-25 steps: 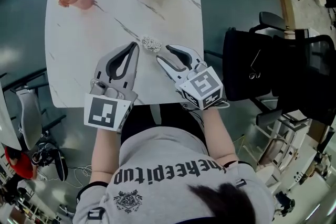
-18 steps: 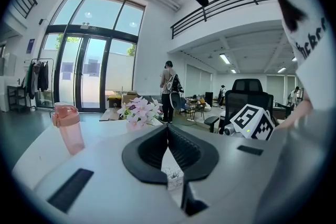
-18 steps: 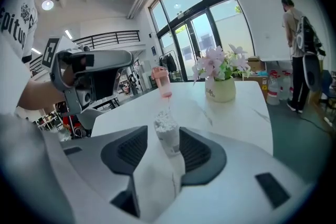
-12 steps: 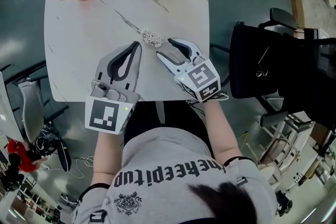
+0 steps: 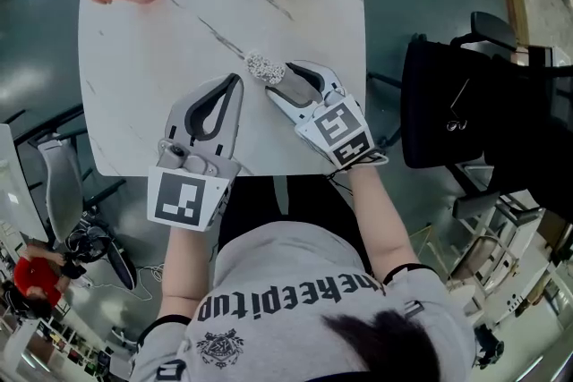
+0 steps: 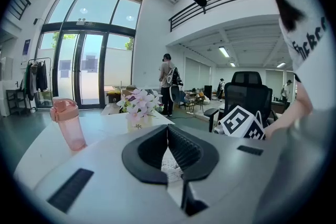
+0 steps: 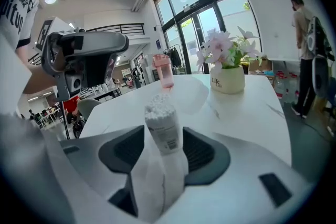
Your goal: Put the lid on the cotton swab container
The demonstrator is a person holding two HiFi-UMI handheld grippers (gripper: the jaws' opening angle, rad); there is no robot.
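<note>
Marble tabletop (image 5: 143, 67) roomy; right hand-held gripper (image 5: 279, 80) just opened around swab container (image 5: 262, 67); left hand-held gripper (image 5: 235, 83) clenched.

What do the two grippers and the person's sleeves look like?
Both the left gripper and the right gripper have light grey shells with black ribbed pads that curve to a point. Each carries a white cube with black square markers. The person wears a grey short-sleeved T-shirt with black print.

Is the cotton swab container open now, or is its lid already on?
Open. The cotton swab container has no lid on it; the bare swab tips show at its top.
</note>
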